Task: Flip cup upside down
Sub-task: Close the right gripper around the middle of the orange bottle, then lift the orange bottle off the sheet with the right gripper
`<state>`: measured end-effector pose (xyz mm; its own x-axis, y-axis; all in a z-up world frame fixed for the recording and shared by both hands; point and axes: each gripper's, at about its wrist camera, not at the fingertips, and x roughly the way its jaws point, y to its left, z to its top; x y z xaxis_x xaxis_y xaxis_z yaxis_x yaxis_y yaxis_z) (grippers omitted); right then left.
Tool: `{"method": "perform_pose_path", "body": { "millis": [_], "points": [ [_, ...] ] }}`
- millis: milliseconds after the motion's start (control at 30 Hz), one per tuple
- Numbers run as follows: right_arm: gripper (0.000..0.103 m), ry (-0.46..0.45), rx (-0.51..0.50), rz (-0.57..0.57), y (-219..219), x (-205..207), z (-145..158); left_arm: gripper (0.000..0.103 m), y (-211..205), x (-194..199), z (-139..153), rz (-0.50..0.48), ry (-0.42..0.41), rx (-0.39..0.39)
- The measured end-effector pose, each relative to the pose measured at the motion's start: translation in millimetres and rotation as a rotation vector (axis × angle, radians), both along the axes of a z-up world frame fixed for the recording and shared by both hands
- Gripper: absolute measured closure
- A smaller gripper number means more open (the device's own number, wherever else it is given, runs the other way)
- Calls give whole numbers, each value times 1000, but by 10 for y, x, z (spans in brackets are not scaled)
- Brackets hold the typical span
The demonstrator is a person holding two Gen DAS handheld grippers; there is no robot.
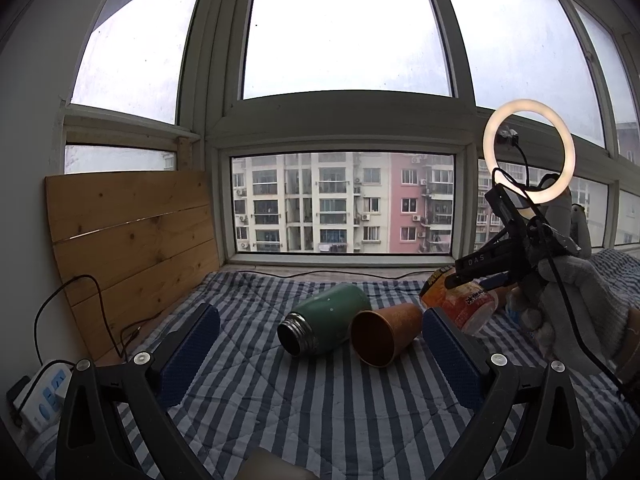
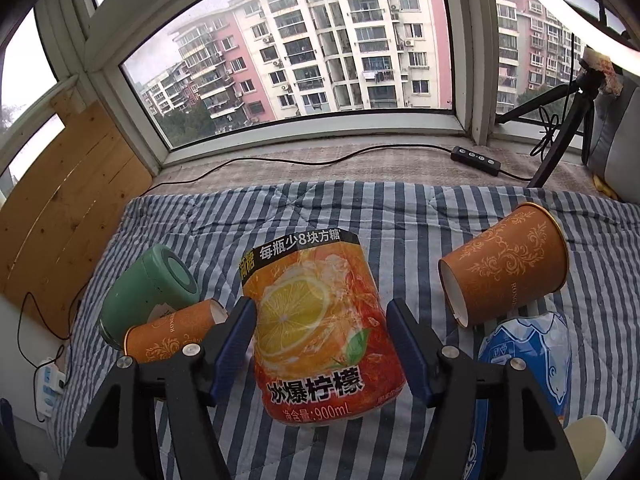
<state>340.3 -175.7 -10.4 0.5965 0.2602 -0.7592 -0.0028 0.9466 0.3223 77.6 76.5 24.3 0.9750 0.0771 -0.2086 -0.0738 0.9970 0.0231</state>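
An orange paper cup [image 1: 386, 332] lies on its side on the striped quilt, mouth toward me, beside a green flask [image 1: 326, 322] that also lies on its side. My left gripper [image 1: 320, 354] is open, its pads to either side just short of them. In the right wrist view the same cup [image 2: 172, 334] and flask [image 2: 150, 290] lie at the left, and a second orange cup [image 2: 506, 270] lies tilted at the right. My right gripper [image 2: 320, 328] is shut on an orange lemon-tea bottle [image 2: 320, 332].
A blue bottle [image 2: 524, 360] lies under the second cup and a pale cup [image 2: 596, 446] sits at the bottom right. A ring light on a tripod [image 1: 528, 152] stands at the right. A wooden board [image 1: 128, 236] leans at the left, with a power strip [image 1: 44, 396] and cables.
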Motion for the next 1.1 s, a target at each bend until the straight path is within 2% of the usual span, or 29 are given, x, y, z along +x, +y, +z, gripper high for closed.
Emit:
{"method": "perform_pose_path", "body": {
  "millis": [67, 200, 267, 300, 467, 567, 733, 933, 1100],
  "points": [
    [31, -4, -8, 9, 35, 13, -8, 1, -25, -6, -5, 2, -4, 15],
    [29, -38, 7, -3, -3, -64, 25, 1, -57, -35, -6, -3, -15, 34],
    [17, -63, -3, 3, -32, -138, 47, 1, -58, -41, -5, -6, -16, 35],
    [15, -70, -11, 16, -36, -163, 48, 1, -57, -39, -4, -7, -15, 34],
    [14, -84, -60, 33, -15, -198, -12, 1, -2, -29, 8, -1, -11, 14],
    [14, -92, -141, 46, 97, -182, -65, 1, 22, -13, 5, -2, -4, 1],
    [14, -91, -237, 61, 243, -120, -165, 1, -18, -10, -2, 0, -6, 23],
    [17, -65, -229, 71, 235, -141, -189, 1, 0, 3, -7, 1, -4, 25],
    [17, -53, -211, 101, 181, -317, -135, 1, 32, 12, -9, 6, -2, 17]
  ]
}}
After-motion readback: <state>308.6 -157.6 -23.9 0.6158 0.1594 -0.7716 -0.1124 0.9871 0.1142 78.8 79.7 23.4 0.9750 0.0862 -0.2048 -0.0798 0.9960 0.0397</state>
